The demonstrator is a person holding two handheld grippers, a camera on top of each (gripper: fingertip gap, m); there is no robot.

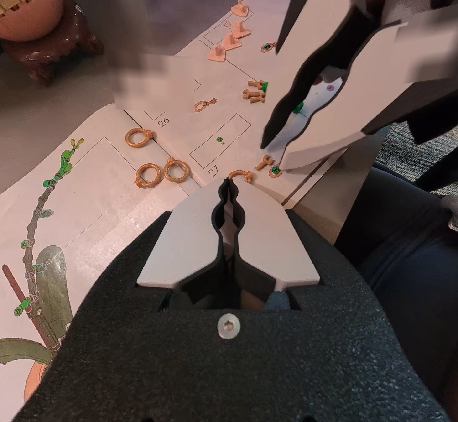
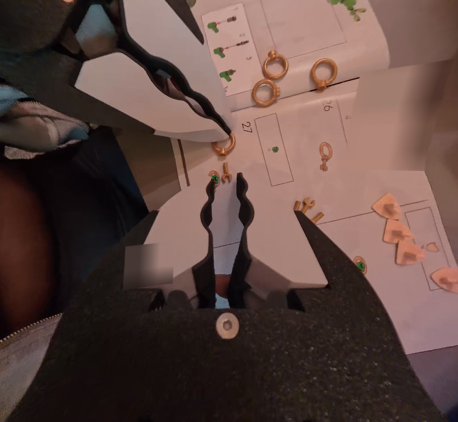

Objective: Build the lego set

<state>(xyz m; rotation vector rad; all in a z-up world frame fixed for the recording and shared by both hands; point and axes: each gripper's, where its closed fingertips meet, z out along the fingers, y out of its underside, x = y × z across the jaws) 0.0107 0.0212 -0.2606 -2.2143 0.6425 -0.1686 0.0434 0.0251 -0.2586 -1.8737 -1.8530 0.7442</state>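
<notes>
An open instruction booklet [image 1: 99,199] lies on the table with loose parts on it. My left gripper [image 1: 228,182] is shut, and its tips pinch the rim of a gold ring [image 1: 241,174]; the right wrist view shows the same gripper [image 2: 228,135] and ring [image 2: 224,145] low on the page. My right gripper [image 2: 225,178] is open, tips down at the paper, with a small gold clip piece [image 2: 226,173] between them. It also shows in the left wrist view [image 1: 272,156], beside that clip [image 1: 265,162].
Three more gold rings [image 1: 148,174] lie near the booklet's fold. Several tan petal pieces [image 1: 230,40], a cluster of small gold clips [image 1: 255,92] and green studs [image 1: 297,107] lie farther off. A pink pot on a brown stand [image 1: 29,13] stands at the far left. A person's lap [image 1: 396,236] is beside the table edge.
</notes>
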